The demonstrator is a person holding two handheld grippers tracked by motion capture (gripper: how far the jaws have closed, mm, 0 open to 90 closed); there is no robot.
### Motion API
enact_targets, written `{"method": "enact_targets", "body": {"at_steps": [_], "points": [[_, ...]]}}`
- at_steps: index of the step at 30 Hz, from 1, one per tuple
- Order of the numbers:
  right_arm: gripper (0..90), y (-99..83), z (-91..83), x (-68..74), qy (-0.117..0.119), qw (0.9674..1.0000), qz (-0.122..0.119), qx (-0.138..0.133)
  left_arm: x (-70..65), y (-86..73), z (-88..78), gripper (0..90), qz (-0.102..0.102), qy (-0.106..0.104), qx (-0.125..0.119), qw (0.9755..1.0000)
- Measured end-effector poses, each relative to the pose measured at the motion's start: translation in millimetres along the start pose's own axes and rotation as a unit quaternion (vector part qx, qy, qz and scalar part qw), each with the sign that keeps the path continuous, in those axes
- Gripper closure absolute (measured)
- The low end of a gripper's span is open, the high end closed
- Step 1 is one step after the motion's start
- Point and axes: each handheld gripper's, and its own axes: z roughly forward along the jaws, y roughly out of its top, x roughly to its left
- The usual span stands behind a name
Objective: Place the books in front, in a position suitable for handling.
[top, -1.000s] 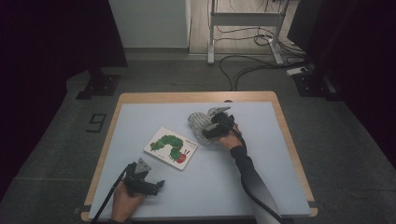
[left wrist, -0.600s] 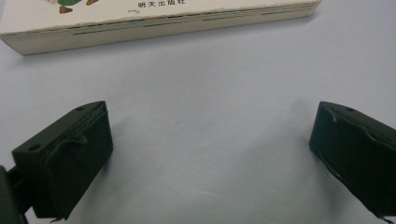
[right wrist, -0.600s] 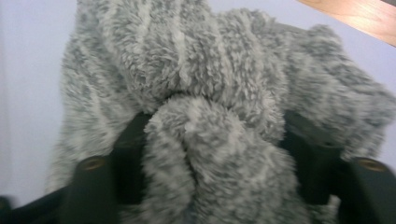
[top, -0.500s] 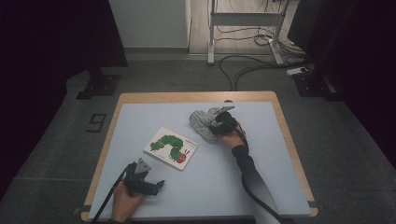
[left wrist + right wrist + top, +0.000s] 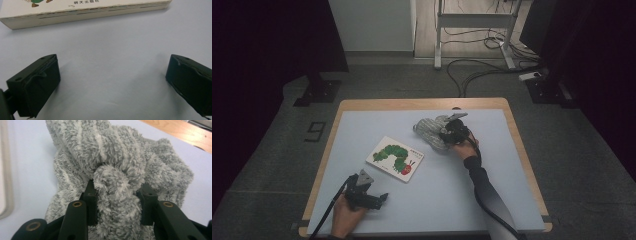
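Grey, fluffy fabric with pale stripes is bunched between the jaws of the right gripper [image 5: 117,202]: in the right gripper view a thick fold of the sock-like cloth [image 5: 117,170] is pinched from both sides, and the rest of it spills up and outward over the pale blue tabletop [image 5: 27,160]. Compared with a second ago, when those jaws stood wide over the cloth, they have just been closing and now press on the bundle; the right hand itself has barely shifted, and the cloth [image 5: 432,131] lies in much the same spot, toward the far right part of the tabletop [image 5: 377,125], just inside its wooden edge. The left gripper [image 5: 377,199] has not moved since then; it rests near the front left corner with its jaws spread wide, and the left gripper view shows bare blue surface between them. A picture book [image 5: 395,158] with a green caterpillar on its cover lies flat near the middle of the tabletop, between the two grippers and apart from both, in the same place as before; its cream page edge [image 5: 85,12] crosses the top of the left gripper view, beyond the open jaws. No bowl, box or other container stands among these things; the cloth and the book lie directly on the tabletop.
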Motion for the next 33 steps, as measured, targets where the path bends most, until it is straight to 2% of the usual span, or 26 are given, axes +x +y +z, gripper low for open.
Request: {"method": "enact_targets", "body": {"at_steps": [7,19,33], "points": [[59.7,6.5,-16.7,-2.5,0.011,0.9998,0.002,-0.018,0.0,0.0,0.1,0.0,0.0,0.0,0.0,1.0],[59.7,24.4,-52.7,0.2,0.013,0.9991,-0.013,-0.04,-0.1,-0.1,0.2,0.0,-0.001,0.001,0.0,1.0],[59.7,39.8,-87.6,13.2,0.019,0.9976,-0.036,-0.056,0.0,0.0,0.1,0.0,0.0,0.0,0.0,1.0]]}}
